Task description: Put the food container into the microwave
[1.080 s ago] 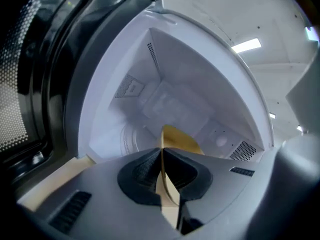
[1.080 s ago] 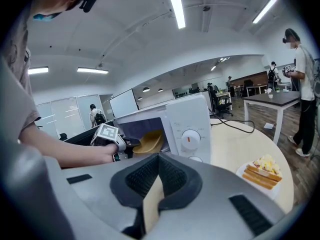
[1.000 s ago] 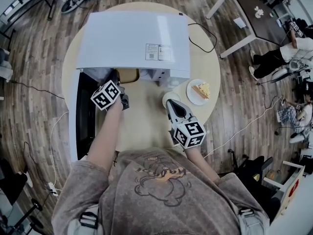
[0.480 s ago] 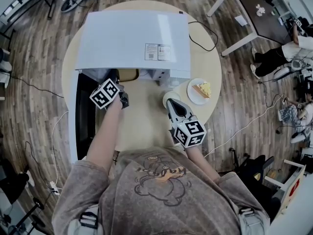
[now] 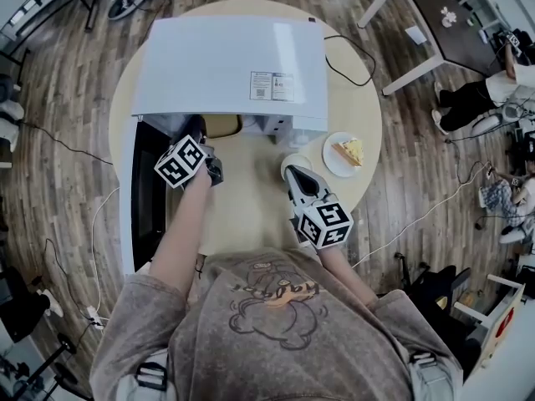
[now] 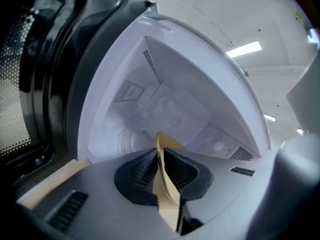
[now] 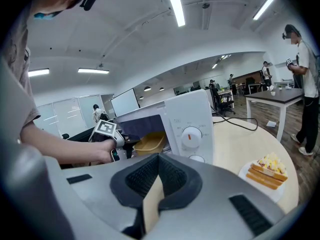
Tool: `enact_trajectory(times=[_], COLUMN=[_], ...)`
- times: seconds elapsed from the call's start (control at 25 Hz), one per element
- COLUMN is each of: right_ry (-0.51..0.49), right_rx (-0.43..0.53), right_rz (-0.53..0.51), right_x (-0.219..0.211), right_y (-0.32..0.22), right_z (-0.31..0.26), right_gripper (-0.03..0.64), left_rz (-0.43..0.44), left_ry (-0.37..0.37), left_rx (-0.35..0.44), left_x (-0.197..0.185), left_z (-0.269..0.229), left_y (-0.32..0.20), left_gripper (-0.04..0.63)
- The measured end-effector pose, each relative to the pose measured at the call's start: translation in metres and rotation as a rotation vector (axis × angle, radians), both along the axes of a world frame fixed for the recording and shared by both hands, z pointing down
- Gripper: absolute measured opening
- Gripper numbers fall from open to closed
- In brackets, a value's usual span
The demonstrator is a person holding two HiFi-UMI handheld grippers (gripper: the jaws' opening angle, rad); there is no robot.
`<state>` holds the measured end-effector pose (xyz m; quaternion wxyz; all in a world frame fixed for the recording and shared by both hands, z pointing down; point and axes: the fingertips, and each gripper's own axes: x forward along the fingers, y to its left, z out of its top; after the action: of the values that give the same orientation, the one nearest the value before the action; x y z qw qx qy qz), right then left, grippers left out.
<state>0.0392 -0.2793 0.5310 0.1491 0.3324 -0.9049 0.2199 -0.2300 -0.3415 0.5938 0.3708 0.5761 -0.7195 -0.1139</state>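
Left gripper view: left tool [image 6: 161, 154] was clamped on the thin tan rim of the food container [image 6: 166, 143], an edge pinch only. It looked straight into the white cavity of the microwave [image 6: 165, 101], with the door [image 6: 30, 79] swung wide on the left. My read: the container was at the mouth, not yet set down inside.

Right gripper view: right tool [image 7: 159, 173] had its jaws together with nothing in them, low over the worktop [image 7: 235, 144]. From here the container sat in the opening, left of the control knob [image 7: 190, 134]. A plate of sandwich [image 7: 266, 173] was off to the right, well apart.

Head view: the container showed just under the microwave's front edge. The right tool was beside a small white round vessel [image 5: 294, 164], cup or bowl, couldn't tell.

For the step:
- Push level and straight in.
- Don't let the pinched rim twist.
- Clear the door frame on the left.
- Set it flat mid-cavity before releasing.
- Keep the right tool out of the path.
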Motion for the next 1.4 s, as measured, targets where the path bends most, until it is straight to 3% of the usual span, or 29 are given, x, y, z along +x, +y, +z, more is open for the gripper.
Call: enact_trajectory(times=[0.44, 1.12, 1.4], right_ry=[-0.017, -0.026, -0.030], right_rx=[0.004, 0.010, 0.008], right_rz=[-0.027, -0.049, -0.059], right_x=[-0.008, -0.012, -0.016], right_y=[0.004, 0.002, 0.002], right_z=[-0.001, -0.002, -0.002], right_gripper=[0.003, 0.003, 0.003], left_rz=[0.011, 0.139, 0.148], left_ry=[0.011, -0.075, -0.083], left_rx=[0.047, -0.001, -0.019], left_x=[0.012, 0.062, 0.065], left_z=[-0.022, -0.016, -0.009], left_y=[0.023, 0.062, 0.067], left_gripper=[0.044, 0.043, 0.043])
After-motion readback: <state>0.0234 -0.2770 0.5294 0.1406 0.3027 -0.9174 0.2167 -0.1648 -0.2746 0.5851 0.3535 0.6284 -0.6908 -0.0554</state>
